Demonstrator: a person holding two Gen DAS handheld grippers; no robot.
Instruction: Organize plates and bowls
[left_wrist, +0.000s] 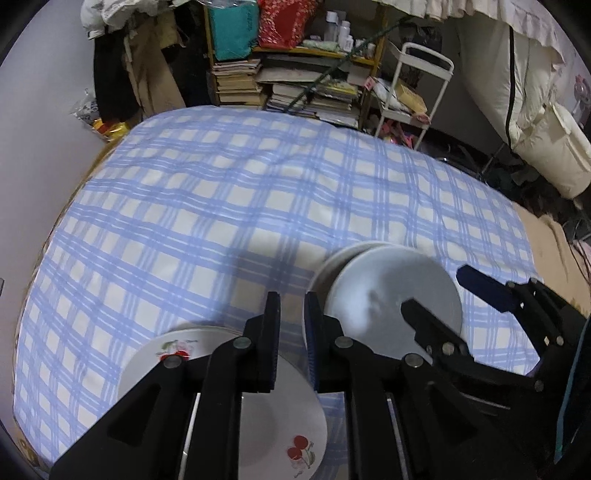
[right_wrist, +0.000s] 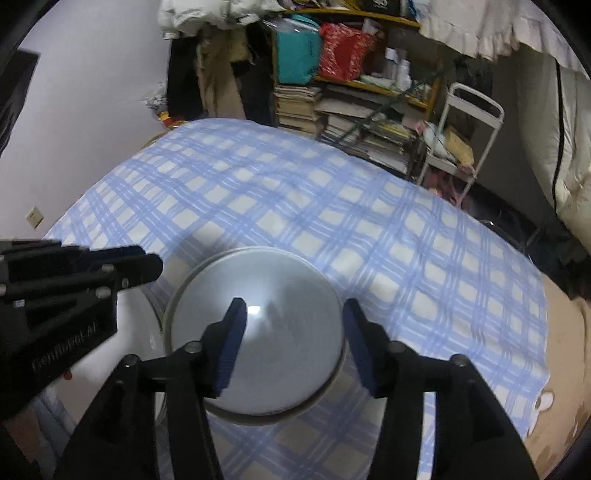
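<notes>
Plates lie in two groups on the checked cloth (left_wrist: 221, 206): the plain white stack (right_wrist: 258, 343) under the right gripper (right_wrist: 293, 347), whose jaws stand apart around nothing, and the cherry-print plate (left_wrist: 295, 435) under the nearly closed, empty left gripper (left_wrist: 291, 339). Merging them seems left; no bowls show.

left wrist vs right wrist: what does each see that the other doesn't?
Left wrist only: the cherry-print plate under the left gripper, with its red cherries clear.

Right wrist only: a wall socket and bare brown surface past the cloth's right edge; the right gripper seen head-on, fingers apart over the plain white plates, not touching.

Both: the checked blue cloth, the plain white plates stacked, the bookshelf, the white cart.
</notes>
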